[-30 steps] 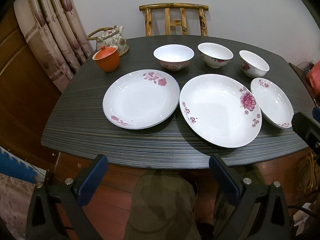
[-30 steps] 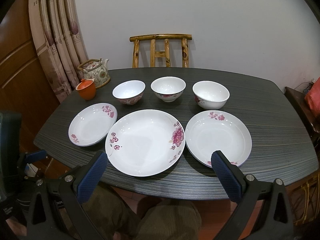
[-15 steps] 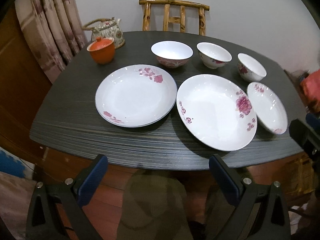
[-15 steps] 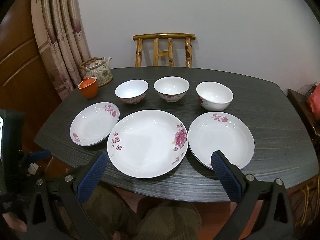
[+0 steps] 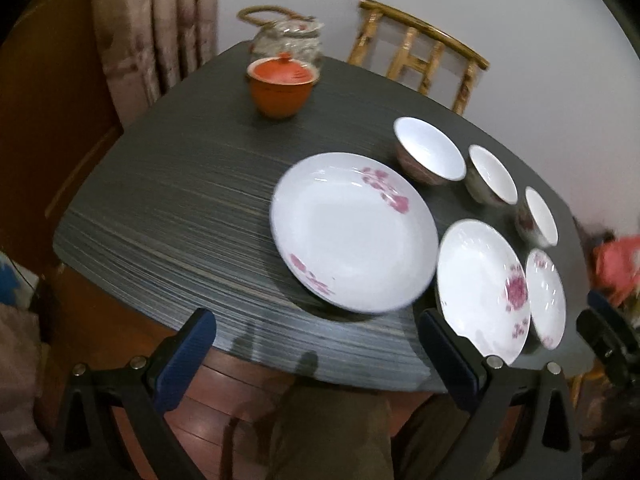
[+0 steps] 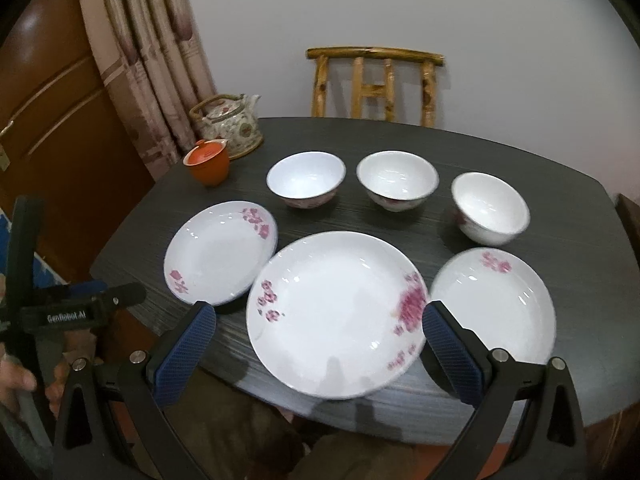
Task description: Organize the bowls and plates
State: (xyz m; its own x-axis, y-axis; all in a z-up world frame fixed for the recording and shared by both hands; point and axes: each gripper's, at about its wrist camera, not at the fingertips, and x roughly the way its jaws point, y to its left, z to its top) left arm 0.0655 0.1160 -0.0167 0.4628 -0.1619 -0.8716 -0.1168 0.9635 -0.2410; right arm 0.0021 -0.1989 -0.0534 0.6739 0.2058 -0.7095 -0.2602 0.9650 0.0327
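On the dark table [image 6: 560,184] lie three white plates with pink flowers: a left plate [image 6: 220,252] [image 5: 354,232], a larger middle plate [image 6: 336,312] [image 5: 480,292] and a right plate [image 6: 494,304] [image 5: 546,296]. Behind them stand three white bowls [image 6: 306,178] [image 6: 396,178] [image 6: 490,206], also visible in the left wrist view [image 5: 430,150]. My left gripper [image 5: 316,336] hovers open at the table's front edge, short of the left plate. My right gripper [image 6: 320,320] is open over the near rim of the middle plate. Neither holds anything.
An orange lidded cup [image 6: 208,164] and a patterned teapot [image 6: 232,128] stand at the back left corner. A wooden chair [image 6: 376,80] is behind the table; a curtain [image 6: 152,60] and door lie left. A person's legs [image 6: 240,432] are under the front edge.
The left gripper has swung to the left and come nearer the left plate, with motion blur. The right gripper has moved closer to the middle plate. All dishes stay in place.
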